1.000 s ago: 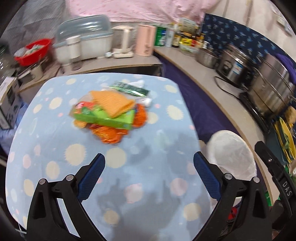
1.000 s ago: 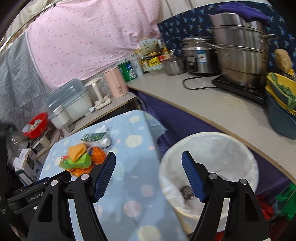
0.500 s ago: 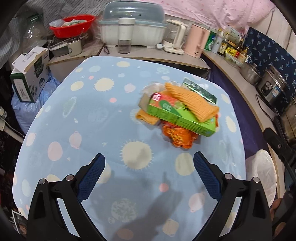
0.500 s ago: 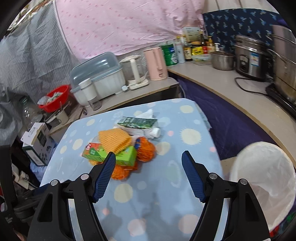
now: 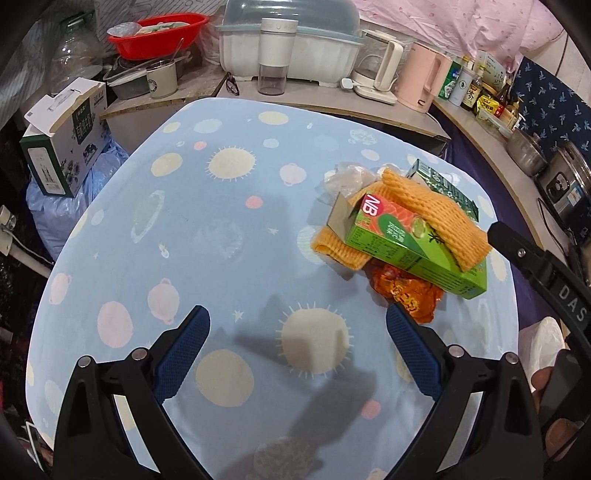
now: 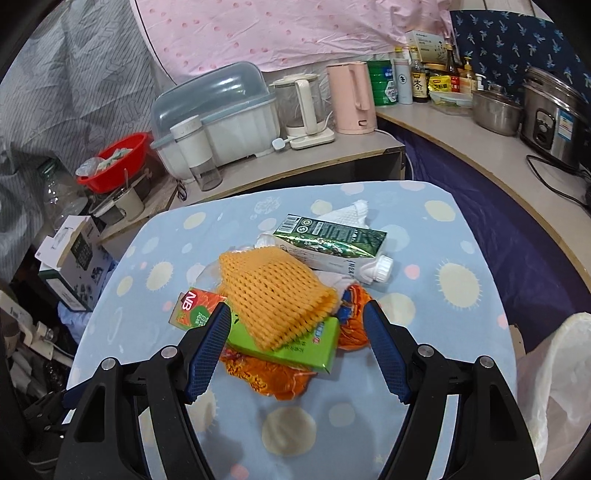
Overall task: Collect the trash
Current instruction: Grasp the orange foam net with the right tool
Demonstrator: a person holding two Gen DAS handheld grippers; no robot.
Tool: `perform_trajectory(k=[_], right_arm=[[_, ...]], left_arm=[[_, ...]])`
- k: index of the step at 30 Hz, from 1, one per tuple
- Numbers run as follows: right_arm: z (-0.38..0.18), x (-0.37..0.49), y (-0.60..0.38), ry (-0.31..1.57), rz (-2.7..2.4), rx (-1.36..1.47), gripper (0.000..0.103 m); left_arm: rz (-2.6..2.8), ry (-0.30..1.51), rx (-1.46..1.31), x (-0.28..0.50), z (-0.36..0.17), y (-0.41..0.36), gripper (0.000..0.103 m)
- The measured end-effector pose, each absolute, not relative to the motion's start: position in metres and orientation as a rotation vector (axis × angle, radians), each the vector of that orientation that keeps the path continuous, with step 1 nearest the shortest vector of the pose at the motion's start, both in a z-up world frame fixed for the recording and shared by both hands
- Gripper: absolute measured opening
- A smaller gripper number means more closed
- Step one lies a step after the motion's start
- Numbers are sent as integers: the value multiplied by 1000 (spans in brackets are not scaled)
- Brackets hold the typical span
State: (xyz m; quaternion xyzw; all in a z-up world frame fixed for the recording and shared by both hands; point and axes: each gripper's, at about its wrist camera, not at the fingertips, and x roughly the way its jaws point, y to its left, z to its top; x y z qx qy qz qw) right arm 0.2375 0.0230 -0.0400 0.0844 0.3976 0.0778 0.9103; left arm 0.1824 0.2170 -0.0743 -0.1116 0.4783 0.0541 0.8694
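A trash pile lies on the blue spotted table (image 5: 221, 229): a green NB box (image 6: 284, 343) (image 5: 406, 240), orange foam netting (image 6: 273, 291) (image 5: 436, 218) on top of it, crumpled orange wrappers (image 6: 273, 376) (image 5: 406, 291) under it, a dark green carton (image 6: 332, 243) (image 5: 447, 188) and white tissue (image 6: 347, 214) behind. My right gripper (image 6: 295, 332) is open and empty, just above the near side of the pile. My left gripper (image 5: 297, 339) is open and empty over bare cloth, left of the pile. A white-lined trash bin (image 6: 554, 387) (image 5: 541, 347) stands off the table's right side.
Counters behind and to the right hold a dish rack (image 6: 218, 118), kettles (image 6: 352, 98), bottles, pots (image 6: 554, 110) and a red basin (image 5: 159, 33). A cardboard box (image 5: 62, 140) sits on the left beside the table.
Both grippers swung left, away from the bin and toward the table. The right gripper closed in on the pile; the left one now faces the table's left part, pile at its right.
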Motion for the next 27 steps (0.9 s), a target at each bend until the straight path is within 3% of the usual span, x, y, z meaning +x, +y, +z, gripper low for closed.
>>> perform_trajectory(k=[16,27], right_arm=[[-64,263,42,869,153,135,67],[-58,251,29,848,161,158,12]], left_arm=[[110,1030,-238,194,-90,226,92],[95,1036,-234,189,-90,220,92]])
